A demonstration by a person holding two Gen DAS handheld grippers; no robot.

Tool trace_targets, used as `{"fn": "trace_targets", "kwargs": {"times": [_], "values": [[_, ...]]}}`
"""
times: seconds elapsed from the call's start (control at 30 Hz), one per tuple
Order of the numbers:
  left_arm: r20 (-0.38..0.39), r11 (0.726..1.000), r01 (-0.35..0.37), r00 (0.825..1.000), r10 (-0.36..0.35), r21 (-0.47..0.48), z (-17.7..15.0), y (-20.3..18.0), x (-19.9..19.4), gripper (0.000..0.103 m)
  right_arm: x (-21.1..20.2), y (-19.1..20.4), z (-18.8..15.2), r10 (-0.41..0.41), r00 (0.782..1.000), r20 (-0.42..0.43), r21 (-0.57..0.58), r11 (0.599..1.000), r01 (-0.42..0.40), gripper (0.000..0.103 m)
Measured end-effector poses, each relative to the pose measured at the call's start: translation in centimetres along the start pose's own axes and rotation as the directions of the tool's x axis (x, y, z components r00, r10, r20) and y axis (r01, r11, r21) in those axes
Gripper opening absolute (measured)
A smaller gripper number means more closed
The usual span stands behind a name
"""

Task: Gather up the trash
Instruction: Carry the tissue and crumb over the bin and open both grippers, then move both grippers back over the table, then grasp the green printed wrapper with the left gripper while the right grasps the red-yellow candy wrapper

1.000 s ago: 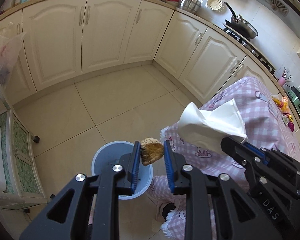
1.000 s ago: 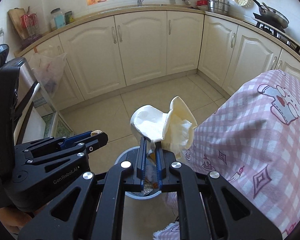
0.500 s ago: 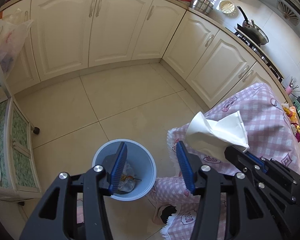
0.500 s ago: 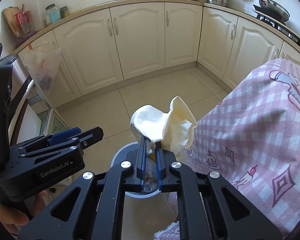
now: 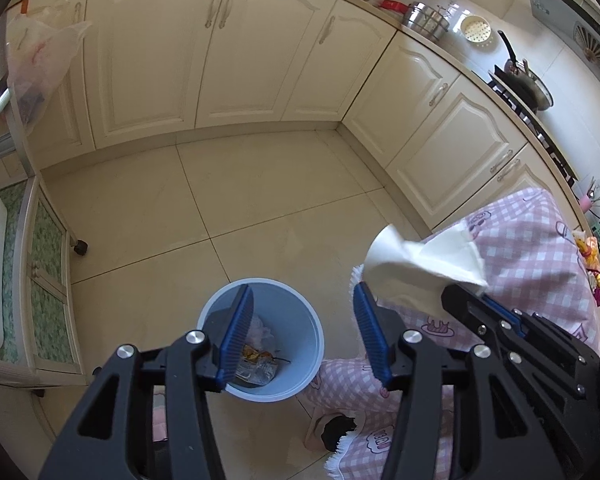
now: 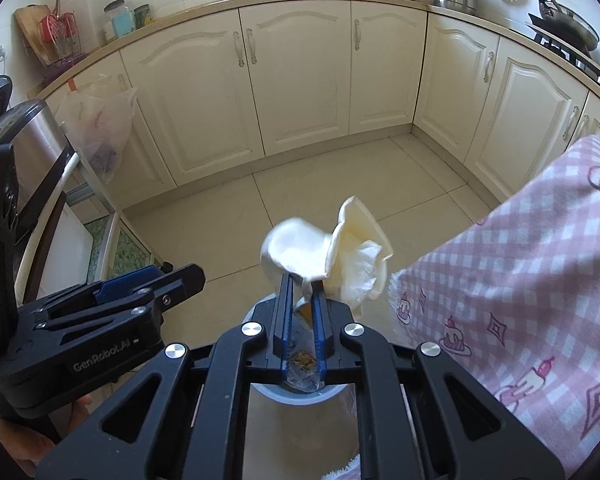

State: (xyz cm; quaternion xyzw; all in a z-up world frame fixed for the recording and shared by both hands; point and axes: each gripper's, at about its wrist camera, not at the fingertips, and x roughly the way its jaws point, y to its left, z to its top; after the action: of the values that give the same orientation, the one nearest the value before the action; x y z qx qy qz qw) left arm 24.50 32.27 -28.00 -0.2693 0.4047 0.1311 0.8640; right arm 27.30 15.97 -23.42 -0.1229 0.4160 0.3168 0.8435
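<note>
The step in hand looks like the drop into the bin [image 5: 260, 336], a blue pail sitting on the tiled floor [image 5: 236, 200] just beside the hanging edge of the pink checked cloth [image 5: 532, 248].

On the left, the left gripper [image 5: 300, 328] is hanging over the bin's mouth with its jaws standing apart and nothing between them; wrappers and scraps are lying at the bottom of the bin below it. This hand's part seems done.

To the right, the right gripper [image 6: 301, 312] is pointing down at the bin too, its rim showing under the blue pads. Its jaws are opening, yet a fold of the crumpled white tissue [image 6: 324, 252] is sitting between the pads and looks pinched there, the rest billowing above the fingertips.

The tissue is light and bulky, so the next move probably calls for spreading the jaws well clear over the middle of the bin's mouth, not its cloth-side rim, and perhaps a small shake should the paper be clinging to a pad.
</note>
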Motion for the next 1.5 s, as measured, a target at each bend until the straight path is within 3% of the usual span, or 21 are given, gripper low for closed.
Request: {"fn": "trace_targets", "kwargs": {"times": [0.07, 0.13, 0.37, 0.53, 0.83, 1.03, 1.2, 1.37, 1.5], "values": [[0.001, 1.000, -0.002, 1.000, 0.002, -0.008, 0.1, 0.2, -0.1, 0.052, 0.4, 0.3, 0.3, -0.009, 1.000, 0.000, -0.006, 1.000, 0.009, 0.025], [0.001, 1.000, -0.003, 1.000, 0.003, -0.007, 0.2, 0.4, -0.3, 0.052, 0.4, 0.4, 0.4, -0.014, 1.000, 0.005, -0.007, 1.000, 0.014, 0.032], [0.016, 0.999, 0.015, 1.000, -0.015, 0.032, 0.2, -1.5, -1.7, 0.052, -2.2, -0.6, 0.3, -0.031, 0.999, 0.038, 0.013, 0.999, 0.030, 0.033], [0.037, 0.995, 0.045, 0.998, -0.048, 0.089, 0.0, -4.7, -3.6, 0.052, -6.6, -3.0, 0.3, -0.068, 0.992, 0.106, 0.049, 0.997, 0.063, 0.034], [0.068, 0.954, 0.127, 0.986, -0.151, 0.272, -1.1, -16.2, -7.6, 0.054, -16.5, -9.9, -1.4, -0.182, 0.954, 0.236, 0.137, 0.979, 0.153, 0.040], [0.040, 0.889, 0.207, 0.969, -0.244, 0.409, -2.5, -25.9, -8.8, 0.057, -22.8, -17.9, -3.9, -0.310, 0.910, 0.274, 0.251, 0.937, 0.243, 0.043], [-0.031, 0.812, 0.266, 0.956, -0.293, 0.520, -3.9, -34.2, -7.6, 0.061, -26.1, -24.7, -6.4, -0.408, 0.876, 0.256, 0.347, 0.885, 0.310, 0.043], [-0.136, 0.735, 0.312, 0.947, -0.291, 0.602, -5.3, -40.8, -4.3, 0.062, -26.8, -30.0, -8.3, -0.449, 0.868, 0.210, 0.410, 0.847, 0.339, 0.044], [-0.173, 0.684, 0.294, 0.955, -0.241, 0.667, -5.9, -44.4, -0.9, 0.064, -25.9, -33.2, -8.9, -0.459, 0.873, 0.166, 0.431, 0.830, 0.354, 0.046]]}}
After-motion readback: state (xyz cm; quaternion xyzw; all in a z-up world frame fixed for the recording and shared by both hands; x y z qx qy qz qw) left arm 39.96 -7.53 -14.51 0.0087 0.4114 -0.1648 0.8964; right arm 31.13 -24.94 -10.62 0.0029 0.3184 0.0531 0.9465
